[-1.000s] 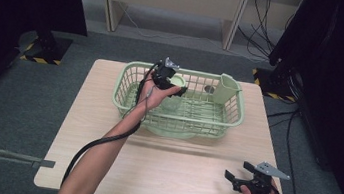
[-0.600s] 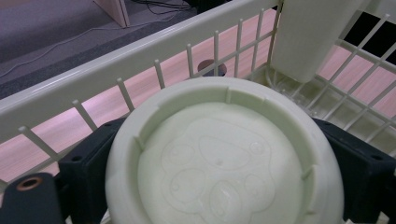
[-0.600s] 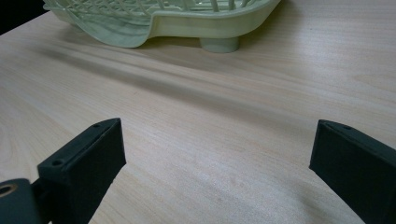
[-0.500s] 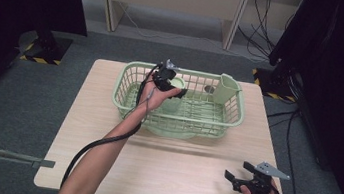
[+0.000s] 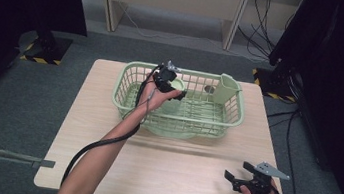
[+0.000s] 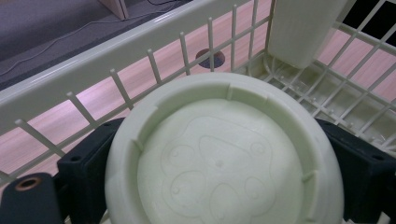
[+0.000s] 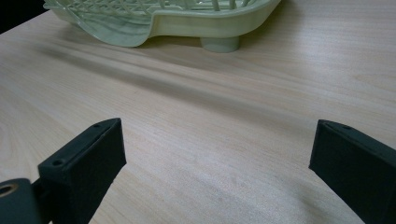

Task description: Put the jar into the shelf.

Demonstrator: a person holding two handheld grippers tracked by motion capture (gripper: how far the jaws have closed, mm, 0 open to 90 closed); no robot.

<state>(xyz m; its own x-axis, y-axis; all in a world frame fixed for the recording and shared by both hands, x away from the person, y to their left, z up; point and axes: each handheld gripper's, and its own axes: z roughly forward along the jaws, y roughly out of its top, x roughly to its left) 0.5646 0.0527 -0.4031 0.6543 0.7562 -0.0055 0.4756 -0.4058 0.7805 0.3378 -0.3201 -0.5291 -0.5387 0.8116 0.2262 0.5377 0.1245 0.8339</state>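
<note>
A pale green bowl (image 6: 219, 154) sits upside down between my left gripper's black jaws, its embossed base facing the camera. My left gripper (image 5: 169, 84) holds this bowl (image 5: 174, 97) inside the light green dish basket (image 5: 128, 88), near the basket's back left part. A tall green cutlery cup (image 5: 226, 89) is fixed in the basket's back right corner, the cup (image 6: 303, 28) also appearing at the top of the left gripper view. My right gripper (image 5: 242, 179) rests low at the table's front right, jaws wide open over bare wood (image 7: 210, 154).
The basket (image 7: 187, 18) stands on a light wooden table (image 5: 174, 178) with a drip tray lip poking out under its front edge. A round hole (image 5: 209, 89) marks the tabletop behind the basket. Dark curtains and cables surround the table on grey carpet.
My left gripper with the bowl has shifted very slightly inside the basket. The right gripper has stayed in place.
</note>
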